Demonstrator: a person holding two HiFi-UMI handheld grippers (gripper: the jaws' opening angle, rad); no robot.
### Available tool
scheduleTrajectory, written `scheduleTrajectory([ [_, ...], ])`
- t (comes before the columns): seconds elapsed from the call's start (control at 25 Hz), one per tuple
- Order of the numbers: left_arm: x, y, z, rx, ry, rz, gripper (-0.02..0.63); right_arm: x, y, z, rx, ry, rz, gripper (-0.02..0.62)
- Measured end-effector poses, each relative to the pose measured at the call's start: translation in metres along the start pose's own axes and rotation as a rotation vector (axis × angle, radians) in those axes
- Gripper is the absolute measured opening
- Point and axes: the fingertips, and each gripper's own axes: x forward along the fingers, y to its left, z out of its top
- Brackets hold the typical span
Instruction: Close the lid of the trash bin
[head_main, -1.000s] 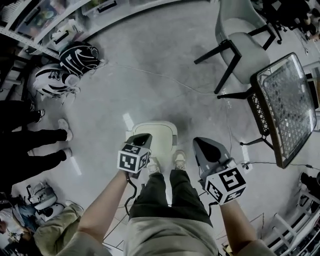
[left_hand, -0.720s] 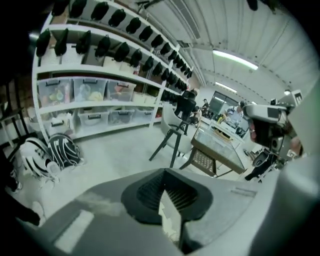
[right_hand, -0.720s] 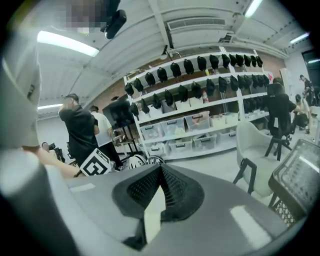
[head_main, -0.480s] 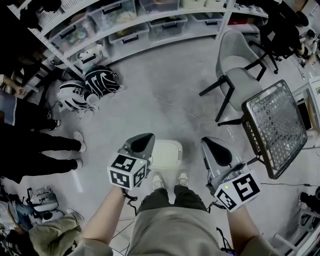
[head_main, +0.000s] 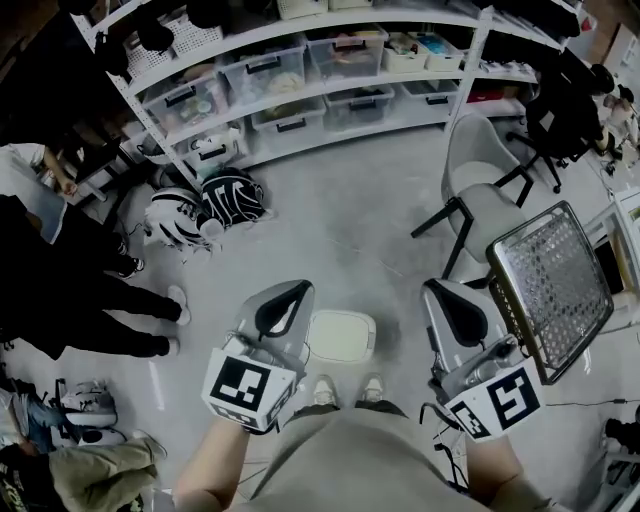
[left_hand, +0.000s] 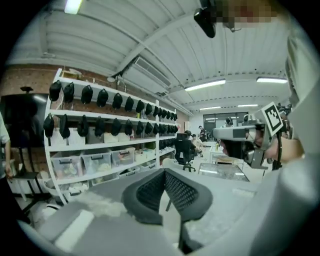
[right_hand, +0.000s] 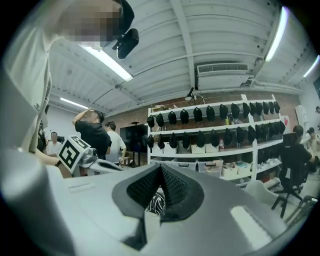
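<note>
A white trash bin (head_main: 341, 336) stands on the grey floor just ahead of the person's shoes, its lid lying flat and shut. My left gripper (head_main: 291, 296) hovers above the bin's left edge, held well off the floor. My right gripper (head_main: 450, 298) is raised to the bin's right. Both point out at the room rather than down. In the left gripper view, the left gripper (left_hand: 164, 173) has its ribbed pads pressed together with nothing between. In the right gripper view, the right gripper (right_hand: 160, 169) looks the same. The bin is in neither gripper view.
A grey chair (head_main: 480, 205) and a mesh-topped table (head_main: 551, 283) stand at the right. Shelves with storage boxes (head_main: 300, 70) line the back. Striped bags (head_main: 205, 210) lie on the floor at the left, beside a standing person's legs (head_main: 110, 320).
Both grippers have risen away from the bin, the left one leaving the lid. The head view has tilted up, bringing the shelves into sight. The lid stays flat.
</note>
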Motion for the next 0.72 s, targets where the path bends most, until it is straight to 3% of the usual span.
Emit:
scheduleTrajectory([
  [0.2,-0.031,-0.010,0.036,0.007,-0.084,0.035,0.003,-0.014,0.013,0.029,-0.047,-0.052,0.029,0.003],
  [0.4,-0.046,-0.007,0.045,0.020,-0.137,0.073,0.003,-0.017,0.021,0.032,-0.072,-0.041,0.067,0.003],
  [0.56,-0.047,-0.004,0.041,0.006,-0.134,0.091,0.002,-0.016,0.023,0.027,-0.074,-0.021,0.071,0.003],
  [0.72,-0.048,-0.003,0.037,0.049,-0.120,0.088,0.002,-0.016,0.025,0.021,-0.072,-0.007,0.077,0.003],
])
